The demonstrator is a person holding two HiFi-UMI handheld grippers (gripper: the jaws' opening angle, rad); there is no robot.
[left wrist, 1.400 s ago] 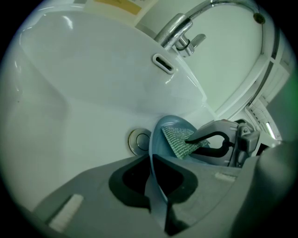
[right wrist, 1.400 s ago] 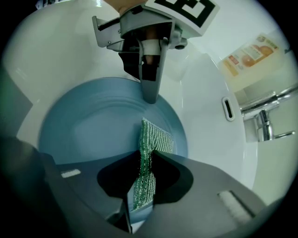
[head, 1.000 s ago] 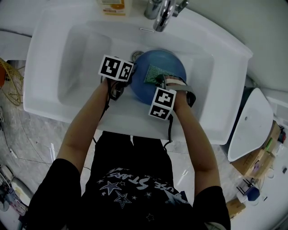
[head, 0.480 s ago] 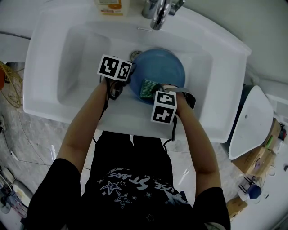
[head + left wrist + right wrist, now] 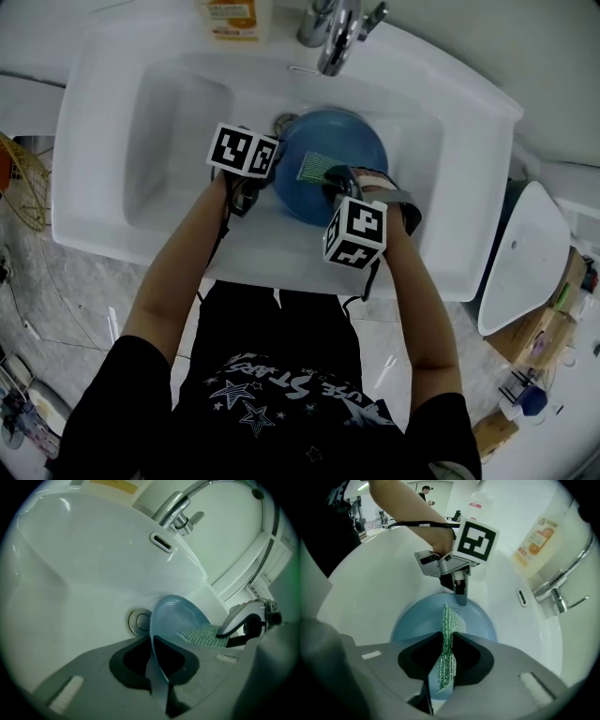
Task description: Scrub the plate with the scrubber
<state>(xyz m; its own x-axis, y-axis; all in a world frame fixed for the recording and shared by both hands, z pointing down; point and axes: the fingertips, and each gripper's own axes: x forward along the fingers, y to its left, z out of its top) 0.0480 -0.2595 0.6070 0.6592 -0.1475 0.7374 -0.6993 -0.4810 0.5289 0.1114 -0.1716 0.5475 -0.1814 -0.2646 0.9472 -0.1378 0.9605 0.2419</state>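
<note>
A blue plate (image 5: 349, 148) stands tilted in the white sink (image 5: 169, 84), near the drain (image 5: 284, 120). My left gripper (image 5: 265, 178) is shut on the plate's left rim (image 5: 153, 648). My right gripper (image 5: 330, 181) is shut on a green mesh scrubber (image 5: 314, 167), which lies flat against the plate's face. In the right gripper view the scrubber (image 5: 449, 641) stands on edge between the jaws over the plate (image 5: 412, 620), with the left gripper (image 5: 459, 595) beyond it. In the left gripper view the scrubber (image 5: 202, 635) rests on the plate.
A chrome tap (image 5: 336, 33) overhangs the sink's back edge. An orange soap bottle (image 5: 230, 16) stands to its left. The sink's overflow slot (image 5: 162, 542) sits below the tap. A white bin (image 5: 520, 262) stands on the floor to the right.
The right gripper with the scrubber slid down to the plate's lower left edge, then back up and right onto the plate's face. The left gripper has kept its hold.
</note>
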